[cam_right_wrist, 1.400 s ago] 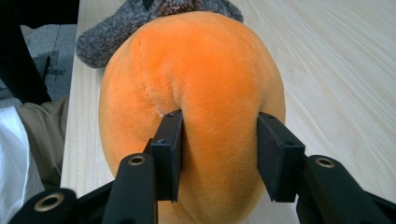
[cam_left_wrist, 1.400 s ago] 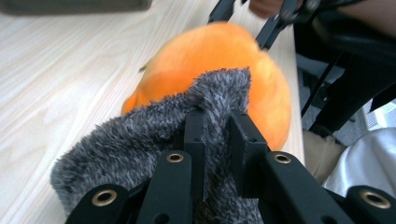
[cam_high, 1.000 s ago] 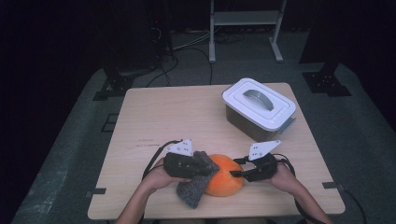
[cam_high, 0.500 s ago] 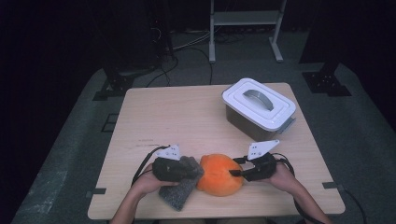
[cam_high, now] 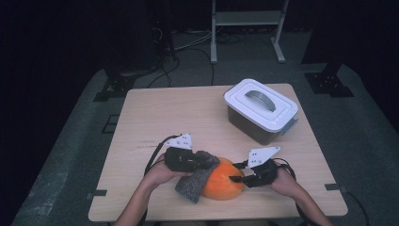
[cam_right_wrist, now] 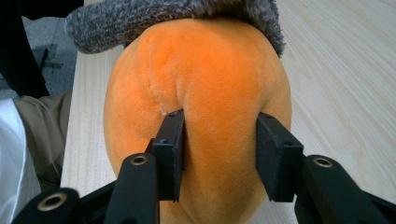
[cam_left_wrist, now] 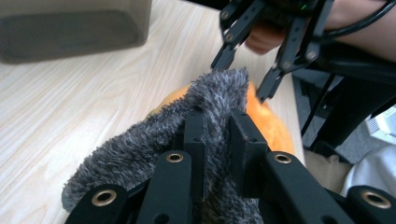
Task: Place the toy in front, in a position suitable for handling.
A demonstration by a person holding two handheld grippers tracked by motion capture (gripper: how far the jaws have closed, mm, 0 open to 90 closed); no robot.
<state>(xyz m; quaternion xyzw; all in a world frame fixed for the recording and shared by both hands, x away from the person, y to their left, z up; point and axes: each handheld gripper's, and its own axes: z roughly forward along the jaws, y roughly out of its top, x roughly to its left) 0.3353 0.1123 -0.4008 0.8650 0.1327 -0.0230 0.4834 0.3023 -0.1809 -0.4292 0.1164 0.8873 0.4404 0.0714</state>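
Observation:
An orange plush ball point(cam_high: 225, 186) lies near the table's front edge. My right gripper point(cam_high: 235, 179) holds it from the right; in the right gripper view both pads press into the ball's point(cam_right_wrist: 210, 70) sides around my gripper point(cam_right_wrist: 219, 140). My left gripper point(cam_high: 207, 162) is shut on a grey fuzzy cloth point(cam_high: 193, 186), which drapes over the ball's left top. In the left gripper view the cloth point(cam_left_wrist: 140, 154) bunches around my shut jaws point(cam_left_wrist: 217, 126), with the ball point(cam_left_wrist: 271, 126) beyond and the right gripper point(cam_left_wrist: 239, 80) behind it. The cloth point(cam_right_wrist: 154, 18) covers the ball's far edge.
A clear box with a white handled lid point(cam_high: 261, 106) stands at the back right of the wooden table point(cam_high: 164, 113); its side point(cam_left_wrist: 70, 28) appears in the left gripper view. The table's front edge is close behind both hands.
The left gripper drew the cloth leftward off the ball, then came back right and slightly farther from the front edge, laying the cloth on the ball again. The right gripper stayed put.

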